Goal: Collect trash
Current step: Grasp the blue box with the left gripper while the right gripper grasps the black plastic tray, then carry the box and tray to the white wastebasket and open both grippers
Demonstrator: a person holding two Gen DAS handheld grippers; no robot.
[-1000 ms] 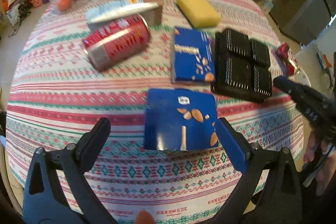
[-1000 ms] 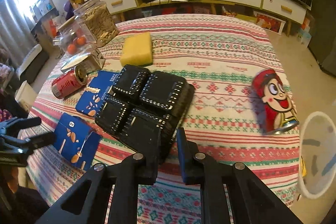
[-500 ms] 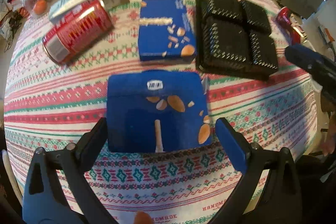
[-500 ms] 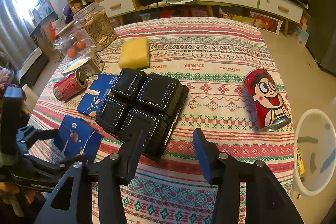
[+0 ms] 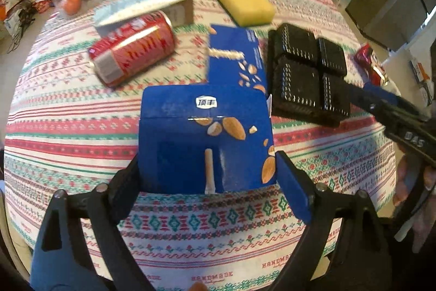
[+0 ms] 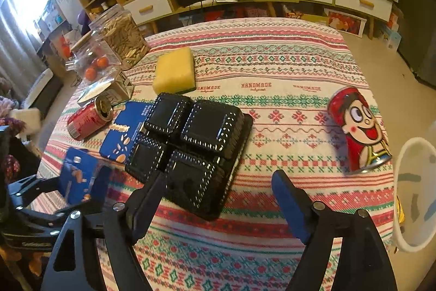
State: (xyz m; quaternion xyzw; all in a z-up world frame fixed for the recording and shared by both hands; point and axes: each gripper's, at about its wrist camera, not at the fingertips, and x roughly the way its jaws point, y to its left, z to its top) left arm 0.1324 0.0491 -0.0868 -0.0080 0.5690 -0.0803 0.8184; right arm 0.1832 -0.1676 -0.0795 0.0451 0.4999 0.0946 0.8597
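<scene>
A clear jar [image 6: 120,36] at the far left of the table is full of pale seeds. Beside it a clear tub [image 6: 94,64] holds small orange fruits. A white bin [image 6: 417,195] stands off the right edge of the table; what lies in it cannot be seen. A black plastic tray [image 6: 196,143] with four bumps lies upside down in the middle of the striped tablecloth [image 6: 272,67].

There are two blue almond snack boxes. One blue box [image 5: 204,141] sits between the fingers of the left gripper [image 5: 205,176]. Its jaws have just been closing in on the box. The fingers are right at its sides, but it is hard to tell if they press it. The other blue box [image 5: 235,56] lies flat, just past the first and right beside the tray.

There are two red cans. A soda can [image 5: 133,53] lies on its side at the left. A cartoon can [image 6: 357,130] lies at the right, near the bin. There is one yellow sponge [image 6: 174,71], far from the grippers.

The right gripper [image 6: 218,198] has its jaws wide apart. They have just been opening. The near edge of the tray lies between them, and the pads do not touch it.
</scene>
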